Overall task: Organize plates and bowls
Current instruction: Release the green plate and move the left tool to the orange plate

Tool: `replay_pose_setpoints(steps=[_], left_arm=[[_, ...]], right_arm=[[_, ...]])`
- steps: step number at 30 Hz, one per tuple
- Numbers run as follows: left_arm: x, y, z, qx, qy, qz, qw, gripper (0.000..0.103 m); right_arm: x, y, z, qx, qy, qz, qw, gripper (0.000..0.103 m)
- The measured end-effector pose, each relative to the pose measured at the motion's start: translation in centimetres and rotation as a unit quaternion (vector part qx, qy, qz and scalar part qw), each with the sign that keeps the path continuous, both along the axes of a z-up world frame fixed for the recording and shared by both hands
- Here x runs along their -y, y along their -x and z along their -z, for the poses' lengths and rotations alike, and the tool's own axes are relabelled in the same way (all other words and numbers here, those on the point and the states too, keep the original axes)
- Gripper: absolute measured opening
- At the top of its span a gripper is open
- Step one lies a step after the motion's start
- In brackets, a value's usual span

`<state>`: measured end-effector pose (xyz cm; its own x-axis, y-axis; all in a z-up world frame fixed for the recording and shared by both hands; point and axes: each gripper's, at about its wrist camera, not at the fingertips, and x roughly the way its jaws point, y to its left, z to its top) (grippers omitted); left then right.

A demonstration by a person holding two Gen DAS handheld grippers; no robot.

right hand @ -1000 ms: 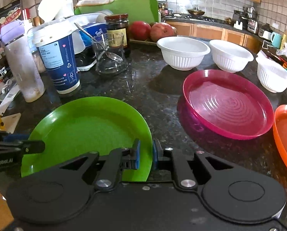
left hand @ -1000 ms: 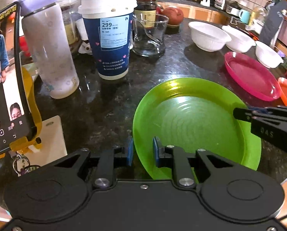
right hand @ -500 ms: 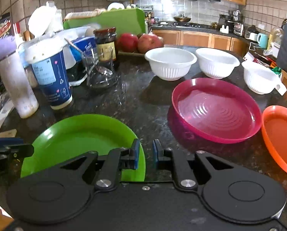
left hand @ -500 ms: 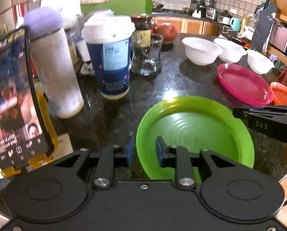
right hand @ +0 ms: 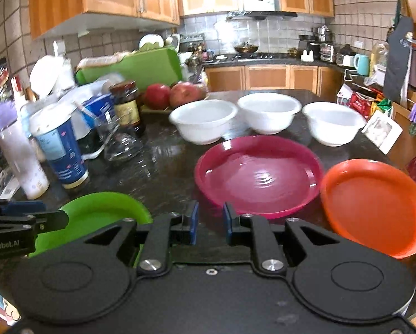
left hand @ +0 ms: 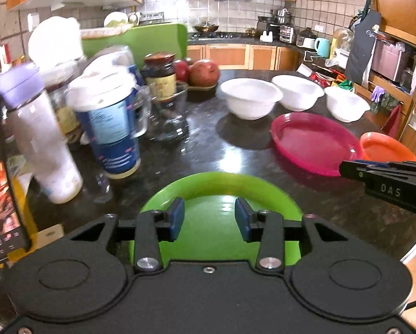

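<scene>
My left gripper (left hand: 209,218) had just been opening its jaws, nothing between them. My right gripper (right hand: 210,223) had too. The green plate (left hand: 221,186) lay flat on the counter (left hand: 235,144), let go.

Brightly lit from overhead, with white glare on the glossy dark stone tabletop (left hand: 208,144) and round magenta plastic plate (right hand: 258,178). Motion-blurred at left; fisheye-bent toward edges.

Bare counter (right hand: 163,172) between green plate (right hand: 102,208) and pink plate (right hand: 258,175), cup (right hand: 60,150) crowding left
</scene>
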<state>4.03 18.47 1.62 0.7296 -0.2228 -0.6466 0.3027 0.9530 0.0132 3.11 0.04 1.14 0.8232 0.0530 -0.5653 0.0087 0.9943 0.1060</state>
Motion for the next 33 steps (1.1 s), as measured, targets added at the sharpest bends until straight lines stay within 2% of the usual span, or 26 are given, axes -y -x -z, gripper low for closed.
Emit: replay_pose_setpoints(steps=[4, 12, 20, 27, 33], left_arm=[[3.6, 0.0, -0.1, 0.007, -0.001, -0.001, 1.0000, 0.057], [12.8, -1.4, 0.4, -0.011, 0.006, 0.025, 0.9996, 0.057], [20.8, -2.4, 1.7, -0.032, 0.015, 0.069, 0.9970, 0.056], [24.1, -3.4, 3.2, -0.088, 0.015, 0.058, 0.9944, 0.041], [25.1, -3.5, 4.0, -0.118, 0.012, 0.032, 0.9925, 0.037]], right_arm=[[4.5, 0.3, -0.5, 0.007, -0.003, 0.006, 1.000, 0.028], [15.1, 0.7, -0.9, 0.020, -0.003, 0.036, 0.999, 0.038], [23.7, -0.1, 0.2, 0.008, 0.002, 0.063, 0.998, 0.039], [27.8, -2.4, 1.6, -0.014, 0.004, 0.049, 0.999, 0.039], [28.9, -4.2, 2.9, -0.035, -0.001, 0.016, 0.999, 0.039]])
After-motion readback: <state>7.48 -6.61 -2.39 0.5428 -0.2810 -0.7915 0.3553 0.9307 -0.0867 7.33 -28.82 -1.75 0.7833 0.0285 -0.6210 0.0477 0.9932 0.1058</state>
